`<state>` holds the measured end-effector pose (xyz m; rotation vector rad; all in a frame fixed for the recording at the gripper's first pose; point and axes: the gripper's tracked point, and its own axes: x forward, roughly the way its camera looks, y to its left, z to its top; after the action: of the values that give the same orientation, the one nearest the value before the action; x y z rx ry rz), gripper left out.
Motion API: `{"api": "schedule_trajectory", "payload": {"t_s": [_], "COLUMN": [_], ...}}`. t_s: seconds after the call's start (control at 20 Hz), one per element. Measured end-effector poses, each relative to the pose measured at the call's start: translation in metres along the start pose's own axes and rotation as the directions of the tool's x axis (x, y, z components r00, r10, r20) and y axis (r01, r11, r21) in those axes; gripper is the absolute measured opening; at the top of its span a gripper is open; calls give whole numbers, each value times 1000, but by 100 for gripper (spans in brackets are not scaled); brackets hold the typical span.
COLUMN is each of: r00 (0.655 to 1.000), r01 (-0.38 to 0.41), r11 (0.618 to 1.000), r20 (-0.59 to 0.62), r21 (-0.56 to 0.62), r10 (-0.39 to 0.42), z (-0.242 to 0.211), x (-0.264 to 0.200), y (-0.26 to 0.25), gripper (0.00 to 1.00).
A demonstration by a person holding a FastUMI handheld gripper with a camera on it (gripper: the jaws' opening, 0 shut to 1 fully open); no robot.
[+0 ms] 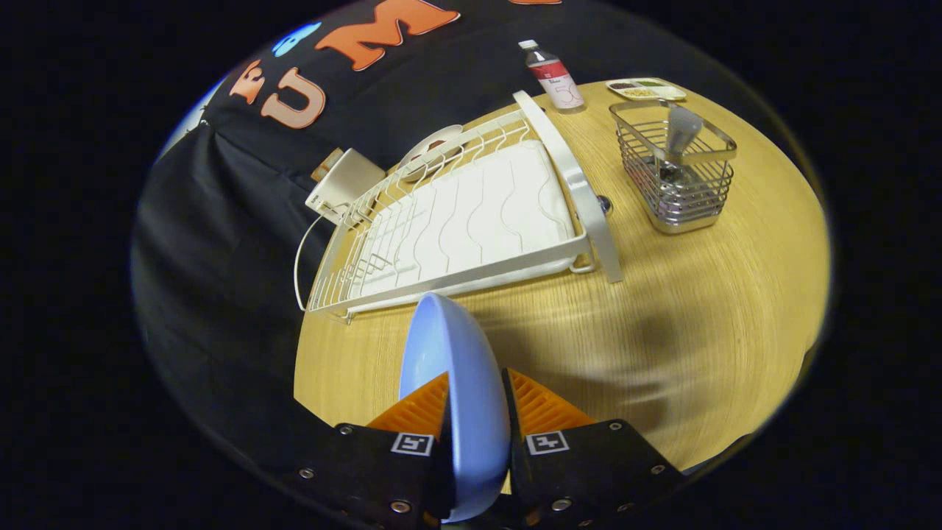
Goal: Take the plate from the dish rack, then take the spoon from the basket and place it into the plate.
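Observation:
A light blue plate [460, 383] stands on edge between my two fingers, held above the wooden table [699, 309]. My gripper [477, 405] is shut on the plate, one finger pressing each face. Beyond the fingers lies the white wire dish rack [456, 221] with a white ribbed mat inside and no plate in its slots. To the right of the rack stands a metal wire basket [677, 180]. A spoon [681, 132] with a grey handle sticks up out of the basket.
A bottle [553, 75] with a red label stands behind the rack's far corner. A small tray [647, 89] with compartments lies behind the basket. A white box [344, 184] sits at the rack's far side, against the black cloth wall. The table's near edge curves off to the left.

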<state>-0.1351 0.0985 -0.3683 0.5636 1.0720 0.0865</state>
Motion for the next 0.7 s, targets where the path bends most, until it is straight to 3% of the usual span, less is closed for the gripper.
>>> {"api": "schedule_trajectory", "payload": {"t_s": [0.15,0.3,0.4,0.5,0.7], "r00": [999,991,975,936,773], "r01": [24,90,155,227,416], "r11": [1000,995,984,964,893], "r20": [26,100,173,303,583], "r21": [5,-43,-81,-135,-170], "r10": [-24,-85,-140,-178,-249], "z": [-5,3,13,38,100], "x": [3,4,-6,-22,-65], "y": [-14,-36,-51,-63,-85], "gripper": [42,63,66,69,69]}}
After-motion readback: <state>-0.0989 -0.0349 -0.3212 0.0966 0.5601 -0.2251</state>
